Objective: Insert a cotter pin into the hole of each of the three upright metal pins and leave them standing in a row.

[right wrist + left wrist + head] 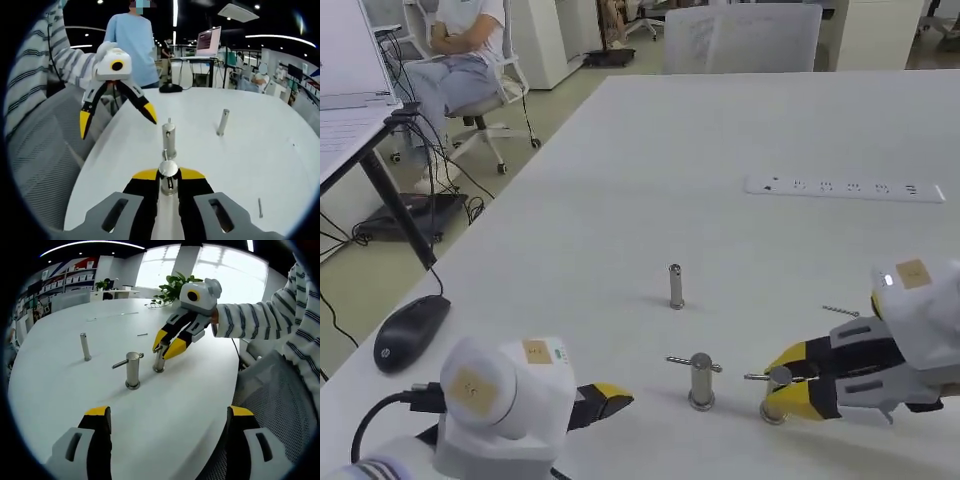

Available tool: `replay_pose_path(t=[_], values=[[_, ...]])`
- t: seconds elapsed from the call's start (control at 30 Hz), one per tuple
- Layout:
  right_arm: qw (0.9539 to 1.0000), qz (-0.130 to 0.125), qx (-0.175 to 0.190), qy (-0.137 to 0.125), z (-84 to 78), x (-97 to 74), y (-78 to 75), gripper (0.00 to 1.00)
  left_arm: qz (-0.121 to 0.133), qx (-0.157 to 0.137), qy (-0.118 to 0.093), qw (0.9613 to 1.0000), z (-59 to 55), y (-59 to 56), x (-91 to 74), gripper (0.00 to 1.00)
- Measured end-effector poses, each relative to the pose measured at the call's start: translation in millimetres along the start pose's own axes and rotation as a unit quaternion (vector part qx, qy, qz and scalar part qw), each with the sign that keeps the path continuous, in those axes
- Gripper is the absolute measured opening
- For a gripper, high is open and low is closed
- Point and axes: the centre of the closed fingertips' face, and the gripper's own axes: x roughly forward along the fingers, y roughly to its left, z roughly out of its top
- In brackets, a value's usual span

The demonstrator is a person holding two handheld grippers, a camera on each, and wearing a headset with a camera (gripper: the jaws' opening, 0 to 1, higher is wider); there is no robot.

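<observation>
Three upright metal pins stand on the white table (620, 180). The far pin (675, 286) has nothing through it. The middle pin (700, 380) carries a cotter pin through its hole. My right gripper (782, 382) sits at the top of the near-right pin (773, 405), shut on a cotter pin (756, 377) whose tip pokes out of that pin's far side. In the right gripper view the jaws flank the pin head (168, 169). My left gripper (610, 402) hovers open at the lower left, holding nothing. A loose cotter pin (840, 311) lies on the table.
A white power strip (845, 188) lies at the back right. A black mouse (410, 330) rests near the table's left edge. A person sits in an office chair (470, 100) beyond the left side.
</observation>
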Motion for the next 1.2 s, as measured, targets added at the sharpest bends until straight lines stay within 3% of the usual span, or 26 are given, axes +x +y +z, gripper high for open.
replay_pose_path(t=[0.3,0.73,1.2], values=[[0.9993,-0.033,0.014,-0.010,-1.2,-1.2,-4.5,0.15,0.002,-0.001,-0.002,1.0000,1.8,2.5,0.7,0.95],[0.9988,-0.045,0.018,-0.013,-4.5,-4.1,-6.6,0.19,0.005,0.002,-0.009,0.9999,5.3,5.7,-0.7,0.95],[0.9964,-0.049,0.057,-0.040,2.3,-22.9,1.5,0.30,0.024,0.007,-0.019,0.9995,13.7,29.6,-12.3,0.95]])
